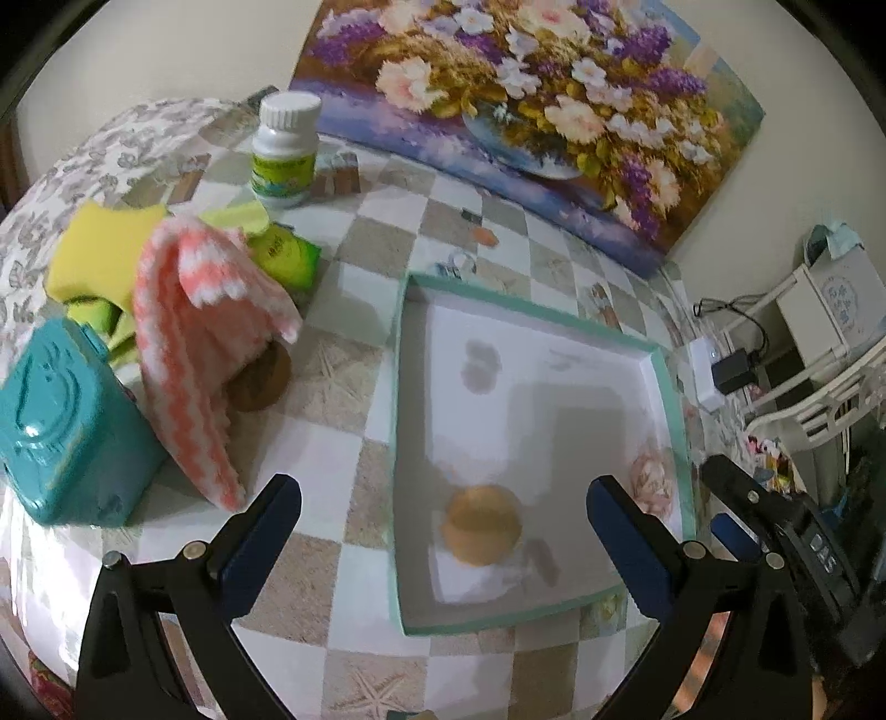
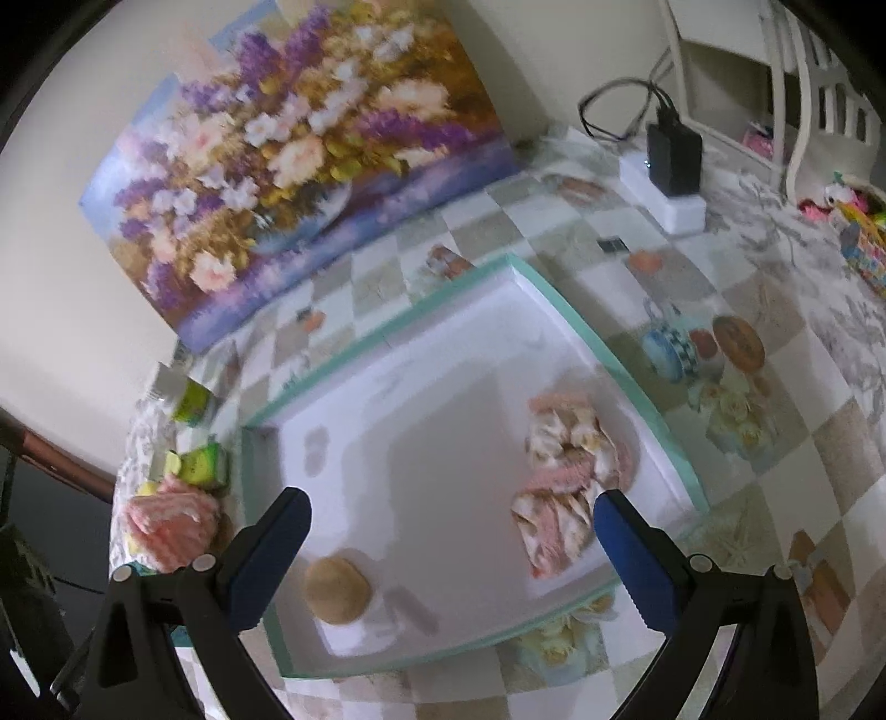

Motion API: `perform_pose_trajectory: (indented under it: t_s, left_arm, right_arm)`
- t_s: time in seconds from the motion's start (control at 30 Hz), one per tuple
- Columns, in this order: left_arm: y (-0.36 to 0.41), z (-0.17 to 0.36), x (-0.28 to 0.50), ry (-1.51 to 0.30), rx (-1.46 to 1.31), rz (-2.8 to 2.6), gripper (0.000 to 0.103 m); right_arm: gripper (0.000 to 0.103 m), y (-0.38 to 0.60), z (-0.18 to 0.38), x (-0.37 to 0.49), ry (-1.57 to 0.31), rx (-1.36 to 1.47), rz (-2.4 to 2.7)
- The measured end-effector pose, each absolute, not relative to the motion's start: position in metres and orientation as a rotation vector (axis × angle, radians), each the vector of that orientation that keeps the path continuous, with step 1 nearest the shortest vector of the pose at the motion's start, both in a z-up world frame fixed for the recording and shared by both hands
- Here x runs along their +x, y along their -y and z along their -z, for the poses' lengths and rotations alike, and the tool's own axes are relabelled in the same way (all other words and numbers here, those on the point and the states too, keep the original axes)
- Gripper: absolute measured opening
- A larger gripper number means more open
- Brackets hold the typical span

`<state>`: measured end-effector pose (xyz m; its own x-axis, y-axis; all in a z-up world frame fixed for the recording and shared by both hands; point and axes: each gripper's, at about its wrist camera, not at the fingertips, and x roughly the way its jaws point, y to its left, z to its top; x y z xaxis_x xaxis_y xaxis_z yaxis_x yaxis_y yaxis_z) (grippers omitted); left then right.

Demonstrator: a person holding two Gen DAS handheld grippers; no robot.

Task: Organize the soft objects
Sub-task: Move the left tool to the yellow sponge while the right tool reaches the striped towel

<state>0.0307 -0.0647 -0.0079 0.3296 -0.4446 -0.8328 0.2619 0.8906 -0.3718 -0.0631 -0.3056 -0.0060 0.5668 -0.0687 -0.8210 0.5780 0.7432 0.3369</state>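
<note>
A flower painting point(image 1: 531, 116) leans against the cream wall point(image 1: 166, 50) at twelve o'clock; white shelves point(image 1: 819, 354) stand at three o'clock.

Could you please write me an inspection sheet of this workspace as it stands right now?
Surface: table under a checkered printed cloth.
Job's things: green-rimmed white tray holds a floral cloth and a tan round pad. Pink striped towel, yellow sponge and green cloths are heaped left of the tray.
Clutter: teal box, white-capped bottle.
Grippers: left claw open and holding nothing, above the tray's near edge; right claw open and holding nothing, over the tray.
Cables: black adapter with cord, plugged into a white block.
Surroundings: flower painting against the wall; white chair on the right.
</note>
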Motion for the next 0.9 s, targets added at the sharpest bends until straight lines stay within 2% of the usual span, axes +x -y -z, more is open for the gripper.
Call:
perform_pose_trajectory:
  t_s: [0.47,0.67,0.9]
  left_arm:
    - [0.028,-0.025,0.086,-1.064,-0.339,0.453,0.103]
    - [-0.029,-0.034,0.121,-1.033,-0.466,0.370,0.103]
    - [-0.104,-0.045,0.144,-1.006,-0.418,0.134,0.103]
  right_arm:
    - [0.103,0.271,-0.033,-0.021,-0.813,0.514,0.357]
    - [0.103,0.247,-0.050,0.007,-0.794,0.455,0.319]
    - [0.103,0.209,-0.068,0.039,-0.795,0.387,0.286]
